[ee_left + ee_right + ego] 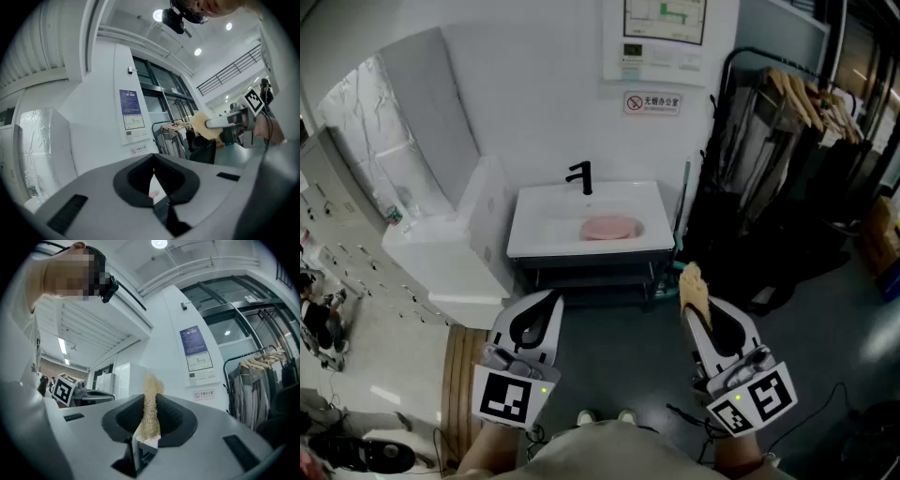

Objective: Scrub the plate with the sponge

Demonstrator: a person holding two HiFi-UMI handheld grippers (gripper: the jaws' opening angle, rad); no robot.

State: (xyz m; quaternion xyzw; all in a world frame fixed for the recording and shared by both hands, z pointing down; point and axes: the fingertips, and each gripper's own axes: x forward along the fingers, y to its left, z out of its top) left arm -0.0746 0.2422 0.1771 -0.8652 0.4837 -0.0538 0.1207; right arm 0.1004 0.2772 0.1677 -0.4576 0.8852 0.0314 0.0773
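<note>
White wall (534, 84) and dark grey floor (619, 366) fill the head view; a black clothes rack (787, 112) hung with garments stands at the right, and a white cabinet (450, 262) sits at the left against the wall; between them a white sink (544, 225) is fixed to the wall, under a framed notice (661, 37); both grippers are held low in front of the person, well apart from the sink and pointing towards it; the left gripper (551, 298) has its jaws pressed together with nothing between them, as its own view confirms (154, 180); the right gripper (689, 314) is clamped on the sponge (693, 286), a pale, fibrous, loofah-like piece that stands upright between the black pads and pokes out past the fingertips in the right gripper view (149, 399); the pink plate (609, 227) lies flat in the basin, untouched, to the right of and just in front of the small black faucet (581, 176).
</note>
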